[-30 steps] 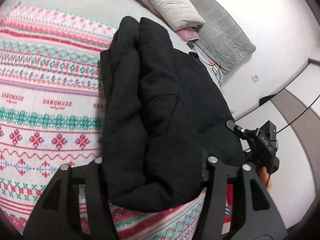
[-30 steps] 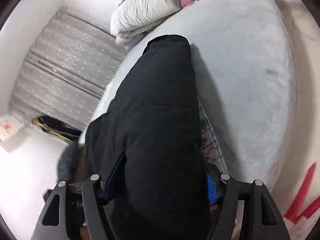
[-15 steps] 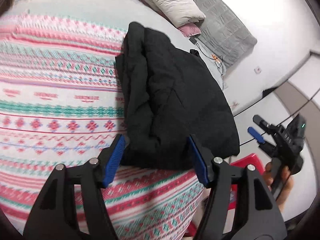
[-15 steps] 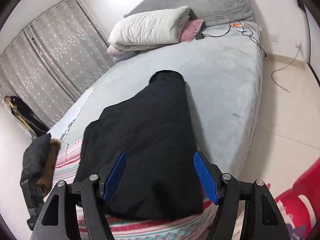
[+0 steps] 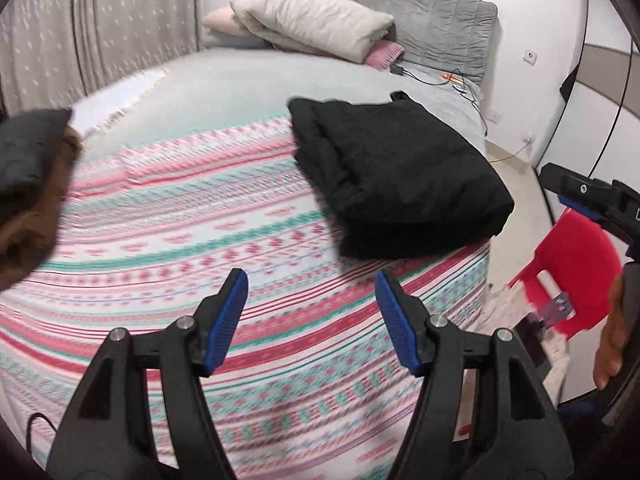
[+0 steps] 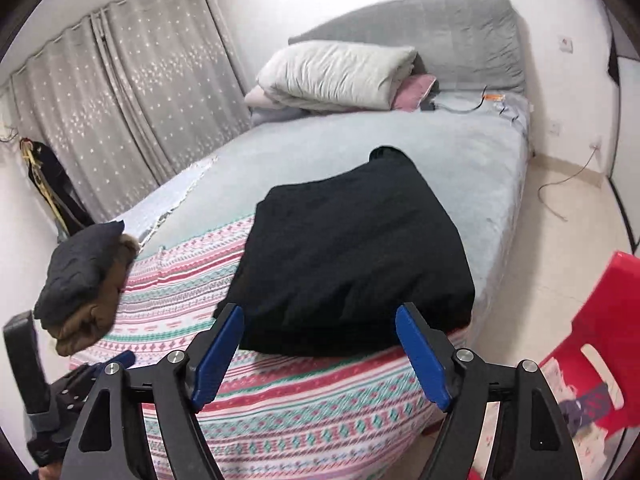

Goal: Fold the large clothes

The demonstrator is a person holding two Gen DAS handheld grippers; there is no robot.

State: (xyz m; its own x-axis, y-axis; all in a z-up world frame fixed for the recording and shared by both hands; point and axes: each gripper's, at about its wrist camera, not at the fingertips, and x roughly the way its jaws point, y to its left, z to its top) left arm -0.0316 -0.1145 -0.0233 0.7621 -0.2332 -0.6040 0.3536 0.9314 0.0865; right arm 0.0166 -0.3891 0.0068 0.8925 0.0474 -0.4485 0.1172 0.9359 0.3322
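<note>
Leftmost, a dark-and-brown folded pile (image 6: 86, 280) sat on the patterned blanket (image 6: 280, 400); the folded black garment (image 6: 352, 264) lay beside the bed's (image 6: 400, 140) right edge. Both the left hand-held gripper (image 5: 312, 320) and the right hand-held gripper (image 6: 320, 352) were opening, nothing between their jaws.

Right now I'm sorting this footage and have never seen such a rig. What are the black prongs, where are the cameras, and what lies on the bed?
Each picture comes from a camera on a hand-held claw, looking along its two blue-padded fingers. The left claw and right claw are both opening, with nothing between the fingers. Each view also catches the other claw at its edge. On the patterned blanket lies a folded black garment; a second folded pile sits at the left. A red stool stands beside the bed.
</note>
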